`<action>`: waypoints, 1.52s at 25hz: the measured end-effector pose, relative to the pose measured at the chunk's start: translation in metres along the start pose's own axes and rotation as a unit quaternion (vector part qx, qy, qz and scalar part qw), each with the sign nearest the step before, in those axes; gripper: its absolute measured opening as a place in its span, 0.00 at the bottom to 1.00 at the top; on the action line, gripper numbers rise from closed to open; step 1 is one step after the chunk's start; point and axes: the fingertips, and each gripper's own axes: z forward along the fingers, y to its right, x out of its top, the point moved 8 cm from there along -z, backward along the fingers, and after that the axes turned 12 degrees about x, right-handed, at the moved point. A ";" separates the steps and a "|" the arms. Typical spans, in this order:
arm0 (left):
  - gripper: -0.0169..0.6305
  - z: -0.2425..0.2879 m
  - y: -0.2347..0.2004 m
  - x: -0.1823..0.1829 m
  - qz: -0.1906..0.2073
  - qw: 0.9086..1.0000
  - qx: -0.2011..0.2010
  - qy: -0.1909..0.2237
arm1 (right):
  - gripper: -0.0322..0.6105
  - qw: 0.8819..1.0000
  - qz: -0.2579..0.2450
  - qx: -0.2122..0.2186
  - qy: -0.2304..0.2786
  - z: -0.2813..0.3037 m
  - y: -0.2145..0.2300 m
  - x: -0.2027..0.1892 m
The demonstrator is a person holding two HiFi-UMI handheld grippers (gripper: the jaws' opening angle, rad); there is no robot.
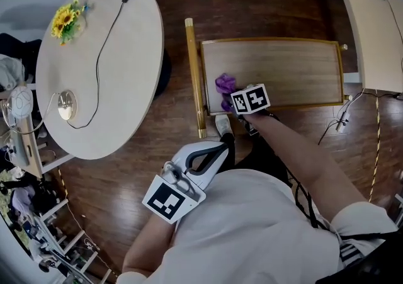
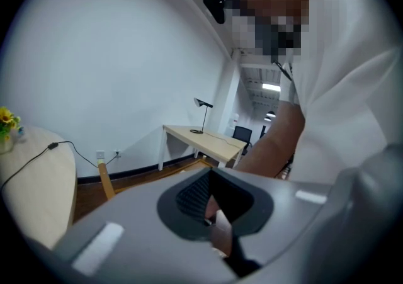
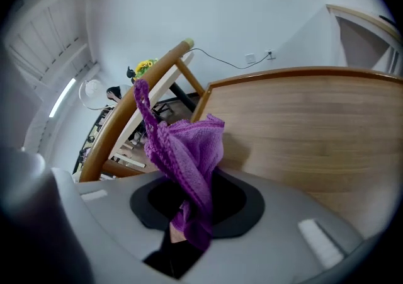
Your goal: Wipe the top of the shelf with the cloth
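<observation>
The shelf top is a light wooden panel with a raised rim, lying ahead of me on the dark floor. A purple cloth rests at its left end, and my right gripper is shut on it. In the right gripper view the cloth bunches up out of the jaws over the panel. My left gripper is held back near my body, away from the shelf. Its jaws are shut with nothing between them.
A wooden pole runs along the shelf's left side. A round pale table with yellow flowers and a cable stands to the left. Another desk is at the upper right, with loose cables below it.
</observation>
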 end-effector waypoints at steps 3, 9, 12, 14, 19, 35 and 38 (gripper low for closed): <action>0.05 -0.008 -0.005 -0.002 0.005 1.000 -0.001 0.001 | 0.21 1.000 -0.008 0.022 -0.004 0.021 -0.023 0.005; 0.05 -0.011 -0.012 -0.004 0.007 1.000 -0.009 -0.005 | 0.21 0.998 -0.025 0.048 -0.014 0.029 -0.038 0.010; 0.05 -0.004 -0.011 -0.002 0.005 1.000 -0.021 -0.002 | 0.21 0.999 -0.033 0.037 -0.008 0.011 -0.030 0.008; 0.05 0.002 -0.009 0.001 0.007 0.999 -0.033 0.000 | 0.21 0.999 -0.029 0.029 0.006 -0.009 -0.021 0.006; 0.05 0.027 0.003 0.013 0.020 0.997 -0.070 0.010 | 0.21 0.998 -0.011 -0.005 0.057 -0.083 0.010 -0.003; 0.05 0.128 0.097 0.041 0.039 0.994 -0.105 -0.004 | 0.21 0.969 0.052 -0.225 0.083 -0.358 0.218 -0.130; 0.05 0.144 0.119 0.043 0.036 0.995 -0.098 -0.007 | 0.21 0.967 0.049 -0.245 0.054 -0.378 0.246 -0.149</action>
